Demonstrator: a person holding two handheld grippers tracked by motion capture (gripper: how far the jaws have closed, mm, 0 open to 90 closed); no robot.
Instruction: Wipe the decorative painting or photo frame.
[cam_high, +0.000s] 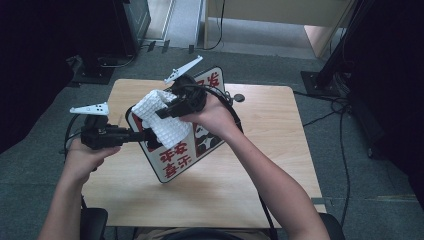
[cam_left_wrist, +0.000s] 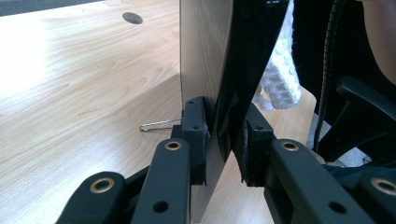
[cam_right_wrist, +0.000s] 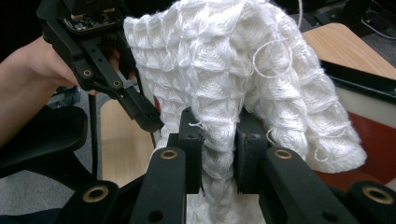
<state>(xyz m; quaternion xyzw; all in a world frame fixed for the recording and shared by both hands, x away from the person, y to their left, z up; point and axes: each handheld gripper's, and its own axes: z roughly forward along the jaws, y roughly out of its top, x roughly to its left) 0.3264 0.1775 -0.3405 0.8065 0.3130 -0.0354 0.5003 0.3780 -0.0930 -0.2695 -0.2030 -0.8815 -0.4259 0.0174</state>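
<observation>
The left gripper (cam_left_wrist: 224, 140) clamps the sign board (cam_high: 192, 150) by its edge, tilted up off the table (cam_high: 280, 150), long axis running away from the person, while the right gripper (cam_right_wrist: 218, 149) pinches a white cloth (cam_right_wrist: 243, 70) against its face.

This looks like a lab or office set up for recording rather than a home. A small wooden table (cam_high: 280, 165) with a round cable hole (cam_high: 239, 98) near its far edge stands on grey carpet (cam_high: 45, 165), and loose black cables (cam_high: 332, 112) trail across the floor beyond its right edge. Black equipment stands (cam_high: 340, 55) rise past the far right corner, and an office chair (cam_left_wrist: 369, 116) sits at the near edge.
</observation>
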